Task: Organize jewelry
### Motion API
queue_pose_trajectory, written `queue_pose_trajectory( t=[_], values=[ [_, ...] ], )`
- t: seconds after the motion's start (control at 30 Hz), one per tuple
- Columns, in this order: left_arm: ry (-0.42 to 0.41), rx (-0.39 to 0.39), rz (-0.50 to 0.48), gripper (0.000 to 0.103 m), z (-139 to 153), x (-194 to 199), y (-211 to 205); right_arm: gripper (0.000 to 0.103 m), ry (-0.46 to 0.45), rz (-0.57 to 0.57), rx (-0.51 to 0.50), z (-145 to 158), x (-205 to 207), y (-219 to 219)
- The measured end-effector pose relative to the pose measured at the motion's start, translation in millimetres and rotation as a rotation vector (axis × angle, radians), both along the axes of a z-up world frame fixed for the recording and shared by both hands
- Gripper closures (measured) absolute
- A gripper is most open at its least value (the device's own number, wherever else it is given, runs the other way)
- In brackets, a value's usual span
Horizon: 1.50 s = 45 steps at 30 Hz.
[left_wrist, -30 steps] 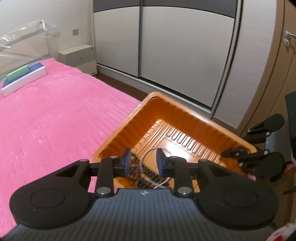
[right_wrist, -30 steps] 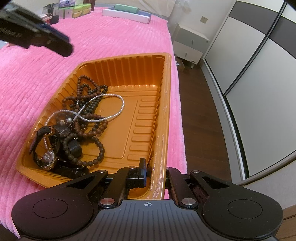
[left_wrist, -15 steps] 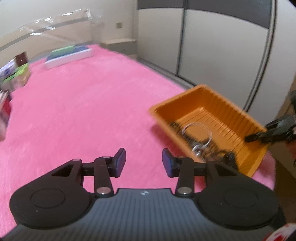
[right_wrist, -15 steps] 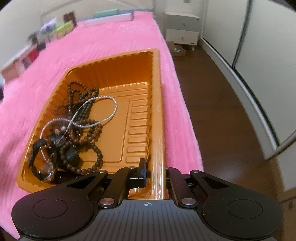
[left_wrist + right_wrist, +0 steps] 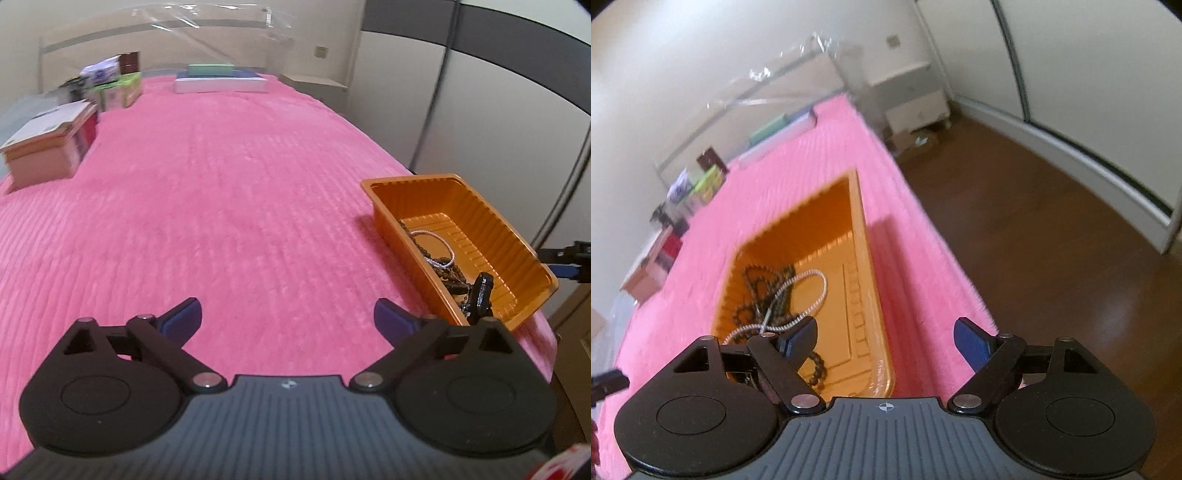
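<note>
One orange tray (image 5: 491, 221) sits on the pink bed (image 5: 221, 221), near the bed's edge beside the brown floor (image 5: 1052, 240). In the tray lies a tangle of jewelry: one silver chain (image 5: 809, 295) looped over dark wooden beads (image 5: 757, 280), and one black watch (image 5: 480, 291) at the near end in the left view. How many bead strands there are cannot be told from the tangle.

The left gripper (image 5: 288, 319) hovers over bare bedspread just left of the tray, its two blue-tipped fingers (image 5: 183, 317) spread wide and holding nothing. The right gripper (image 5: 886, 341) hangs above the tray's near end; its two fingers (image 5: 971, 341) are also spread wide and empty, one over the jewelry, the other over the bedspread past the tray's rim.

At the bed's far side stand several boxes (image 5: 48, 144) in a row, too blurred to count, and one flat stack of books (image 5: 218, 79) with a green one on top. One white nightstand (image 5: 916, 99) stands by the wall, and one sliding wardrobe (image 5: 517, 92) faces the bed.
</note>
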<state>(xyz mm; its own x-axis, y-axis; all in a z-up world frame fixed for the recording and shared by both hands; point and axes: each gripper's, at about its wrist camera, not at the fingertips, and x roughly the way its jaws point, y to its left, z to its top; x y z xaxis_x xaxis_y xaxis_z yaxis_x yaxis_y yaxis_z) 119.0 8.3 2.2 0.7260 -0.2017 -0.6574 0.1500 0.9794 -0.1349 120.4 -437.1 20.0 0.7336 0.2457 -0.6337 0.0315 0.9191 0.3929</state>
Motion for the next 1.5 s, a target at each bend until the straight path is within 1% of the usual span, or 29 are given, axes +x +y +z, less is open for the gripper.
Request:
queue_pose_trajectory(
  t=[0.07,0.13,0.17,0.23,0.33,0.43,0.53,0.6,0.67,0.77,0.9,0.97,1.07,1.3,1.5],
  values=[
    [0.011,-0.021,0.000,0.003,-0.4,-8.9,-1.1,0.022,-0.023,-0.022,-0.049,13.1,-13.4,9.8],
    [0.016,-0.024,0.017,0.002,-1.1,-18.9,-2.9,0.022,-0.042,-0.031,-0.095,25.4,-27.4,27.1],
    [0.018,-0.017,0.025,0.000,-1.1,-25.2,-5.1,0.022,-0.045,-0.022,-0.113,27.4,-32.5,37.3],
    [0.036,-0.013,0.056,0.000,0.5,-35.6,-6.9,0.022,-0.066,0.026,-0.150,34.1,-47.9,59.2],
    [0.049,-0.043,0.095,0.000,2.3,-49.2,-6.7,0.022,-0.060,0.112,-0.210,34.1,-60.6,93.0],
    [0.038,-0.035,0.113,0.000,5.2,-65.3,-10.1,0.022,-0.023,0.194,-0.247,26.4,-67.0,121.9],
    [0.043,-0.033,0.134,0.000,6.4,-79.4,-12.6,0.022,0.005,0.226,-0.277,17.5,-72.5,143.3],
    [0.058,-0.044,0.142,0.001,5.2,-86.4,-14.2,0.022,0.016,0.242,-0.272,12.8,-76.8,153.9],
    [0.070,-0.048,0.142,0.001,3.6,-92.9,-17.2,0.022,0.040,0.253,-0.257,9.2,-80.4,161.1],
    [0.083,-0.015,0.145,0.001,1.4,-100.5,-26.3,0.022,0.061,0.241,-0.260,6.3,-83.7,168.8],
    [0.105,-0.028,0.131,0.001,-3.2,-107.0,-32.8,0.022,0.092,0.259,-0.269,-0.4,-89.6,175.7],
    [0.121,-0.014,0.131,0.001,-6.5,-109.3,-36.4,0.022,0.095,0.277,-0.291,-4.1,-91.7,180.2],
    [0.114,0.025,0.146,0.000,-9.2,-114.8,-39.9,0.022,0.108,0.268,-0.283,-8.1,-96.5,180.6],
    [0.129,0.028,0.161,0.000,-13.9,-114.0,-39.7,0.022,0.103,0.283,-0.295,-7.8,-100.5,185.0],
    [0.123,0.031,0.163,0.000,-12.4,-112.7,-39.4,0.022,0.095,0.282,-0.290,-4.5,-99.6,186.8]
  ],
)
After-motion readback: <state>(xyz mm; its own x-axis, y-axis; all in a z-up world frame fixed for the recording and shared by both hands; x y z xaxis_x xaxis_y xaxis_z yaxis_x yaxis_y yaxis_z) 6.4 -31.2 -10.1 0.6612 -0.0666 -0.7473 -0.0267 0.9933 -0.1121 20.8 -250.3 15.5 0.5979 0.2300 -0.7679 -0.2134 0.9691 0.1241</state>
